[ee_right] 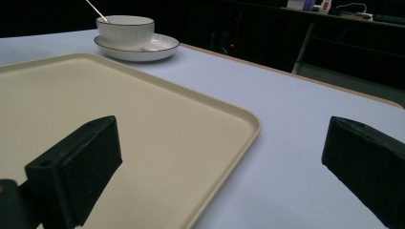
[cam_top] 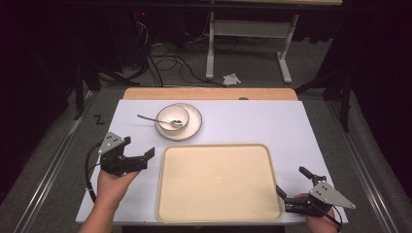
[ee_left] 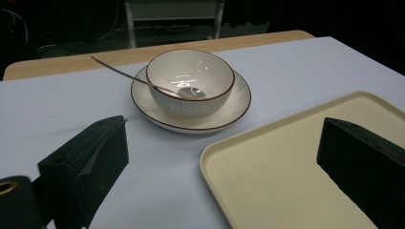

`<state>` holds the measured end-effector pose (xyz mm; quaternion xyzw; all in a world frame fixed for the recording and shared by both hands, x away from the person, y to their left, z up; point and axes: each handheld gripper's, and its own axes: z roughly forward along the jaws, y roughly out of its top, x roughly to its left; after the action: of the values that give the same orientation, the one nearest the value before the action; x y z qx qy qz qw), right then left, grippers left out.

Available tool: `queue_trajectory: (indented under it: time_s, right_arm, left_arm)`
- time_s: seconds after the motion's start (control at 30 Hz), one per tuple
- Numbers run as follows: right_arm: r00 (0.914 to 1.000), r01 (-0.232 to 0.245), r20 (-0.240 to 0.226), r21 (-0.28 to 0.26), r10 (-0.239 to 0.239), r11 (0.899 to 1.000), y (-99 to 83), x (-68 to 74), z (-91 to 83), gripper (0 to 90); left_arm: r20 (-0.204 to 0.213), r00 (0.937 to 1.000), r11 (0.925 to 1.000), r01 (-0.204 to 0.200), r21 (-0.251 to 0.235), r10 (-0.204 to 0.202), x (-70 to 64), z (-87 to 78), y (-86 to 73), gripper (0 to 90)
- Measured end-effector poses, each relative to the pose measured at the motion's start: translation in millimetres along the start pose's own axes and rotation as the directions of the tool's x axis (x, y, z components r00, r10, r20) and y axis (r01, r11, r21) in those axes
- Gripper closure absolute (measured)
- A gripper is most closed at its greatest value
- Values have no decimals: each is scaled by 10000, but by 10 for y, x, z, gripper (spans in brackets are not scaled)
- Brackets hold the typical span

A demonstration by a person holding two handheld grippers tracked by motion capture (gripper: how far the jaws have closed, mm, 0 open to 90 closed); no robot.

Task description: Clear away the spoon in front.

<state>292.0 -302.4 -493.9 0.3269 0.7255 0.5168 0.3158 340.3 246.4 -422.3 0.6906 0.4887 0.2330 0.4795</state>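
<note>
Tabletop, white sheet over wood.
Tray, cream, empty, centre-front.
Plate behind tray w/ bowl on it; spoon in bowl, handle leaning over rim to left.
Left gripper: left of tray, jaws apart, nothing held.
Right gripper: at tray's front-right corner, jaws apart, nothing held.

Left tongs sit at lower left of the high view, jaws spread wide, nothing btwn them, held by the left hand w/ forearm coming up from the bottom edge. Right tongs at lower right, jaws also wide apart & empty, gripped by the right hand near the bottom corner.
</note>
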Motion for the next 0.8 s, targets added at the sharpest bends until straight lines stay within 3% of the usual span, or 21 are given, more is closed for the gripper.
queue_trajectory:
  time_s: [0.37, 0.53, 0.8]
  right_arm:
    - [10000, 20, -65, -52, -20, 10000, -2, -8, 4, 5]
    - [9999, -61, -90, -70, 60, 10000, -3, -8, 3, 5]
    - [9999, -61, -119, -30, 61, 10000, -10, -7, 16, 5]
  left_arm:
    - [-133, 9979, 9979, 636, 103, -634, 163, 202, 180, 47]
    - [-299, 9941, 9941, 1055, 262, -1047, 279, 336, 210, 56]
    - [-622, 9884, 9873, 1428, 697, -1386, 450, 540, 270, 70]
